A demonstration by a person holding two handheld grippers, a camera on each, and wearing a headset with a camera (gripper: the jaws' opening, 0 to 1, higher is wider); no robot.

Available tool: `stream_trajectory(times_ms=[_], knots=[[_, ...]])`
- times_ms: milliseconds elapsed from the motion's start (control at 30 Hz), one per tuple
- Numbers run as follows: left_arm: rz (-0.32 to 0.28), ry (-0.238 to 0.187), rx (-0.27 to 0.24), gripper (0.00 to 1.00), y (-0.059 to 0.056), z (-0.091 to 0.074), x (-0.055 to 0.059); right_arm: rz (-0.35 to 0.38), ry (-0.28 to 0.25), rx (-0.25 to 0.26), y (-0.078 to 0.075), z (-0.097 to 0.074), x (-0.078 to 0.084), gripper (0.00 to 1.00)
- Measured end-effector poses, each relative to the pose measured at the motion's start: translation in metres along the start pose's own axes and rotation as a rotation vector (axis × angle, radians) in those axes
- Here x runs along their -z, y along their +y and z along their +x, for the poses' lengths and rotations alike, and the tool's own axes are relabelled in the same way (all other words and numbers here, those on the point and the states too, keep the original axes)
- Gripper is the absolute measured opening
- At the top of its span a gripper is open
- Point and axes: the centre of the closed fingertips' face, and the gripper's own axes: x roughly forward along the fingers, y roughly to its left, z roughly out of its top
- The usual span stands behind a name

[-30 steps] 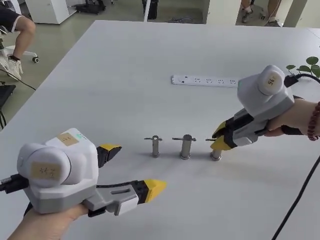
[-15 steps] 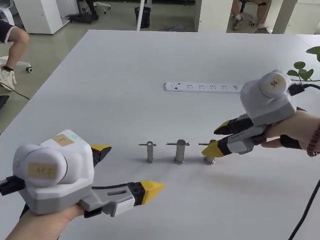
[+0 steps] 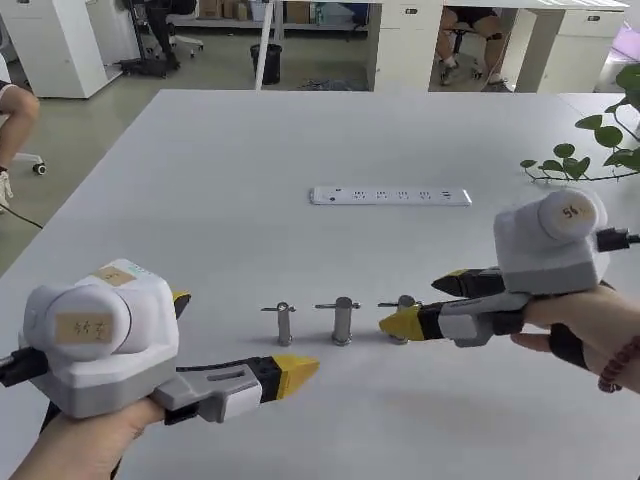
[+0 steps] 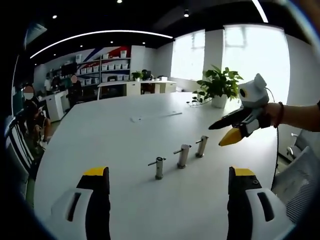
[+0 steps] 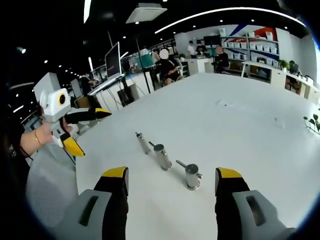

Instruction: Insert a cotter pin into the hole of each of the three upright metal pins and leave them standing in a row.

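Head view: three metal pins stand upright in a row on the grey table (image 3: 250, 180), well short of a power strip (image 3: 390, 196): left pin (image 3: 284, 324), middle pin (image 3: 342, 321), right pin (image 3: 404, 302). Each appears to carry a cotter pin (image 3: 331, 305) across its top (the wires are too thin to confirm how they sit). Left gripper (image 3: 238, 335): jaws spread, empty, near the row's front. Right gripper (image 3: 421, 303): jaws parted, empty, lower yellow tip overlapping the right pin; contact cannot be told. Left gripper view: own jaws wide apart, row ahead between them, right gripper (image 4: 225, 131) beyond its far end. Right gripper view: own jaws apart, the right pin (image 5: 191, 176) closest ahead, left gripper (image 5: 89, 131) off to the side. Handling, as judged: pins stiff, smooth, dense for their size, narrow-footed and easily toppled, best taken low on the shank, jaws square to the cross-wire. Cotter pins light, springy, liable to snag.
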Motion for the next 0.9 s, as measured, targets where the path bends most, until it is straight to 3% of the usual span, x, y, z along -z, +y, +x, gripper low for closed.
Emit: stream_trajectory(times_ms=[200, 500, 667, 900], knots=[[-0.023, -0.011, -0.032, 0.99, 0.005, 0.000, -0.002, 0.089, -0.085, 0.018, 0.010, -0.009, -0.002, 0.72], [-0.059, -0.022, -0.055, 0.99, 0.004, -0.003, 0.004, 0.058, -0.055, 0.103, 0.013, -0.019, 0.015, 0.80], [-0.052, -0.012, -0.048, 0.98, -0.001, -0.005, 0.007, 0.087, -0.088, 0.100, 0.023, -0.020, 0.015, 0.85], [-0.049, -0.020, -0.046, 0.97, -0.003, -0.009, 0.003, 0.056, -0.066, 0.128, 0.025, -0.024, 0.018, 0.85]])
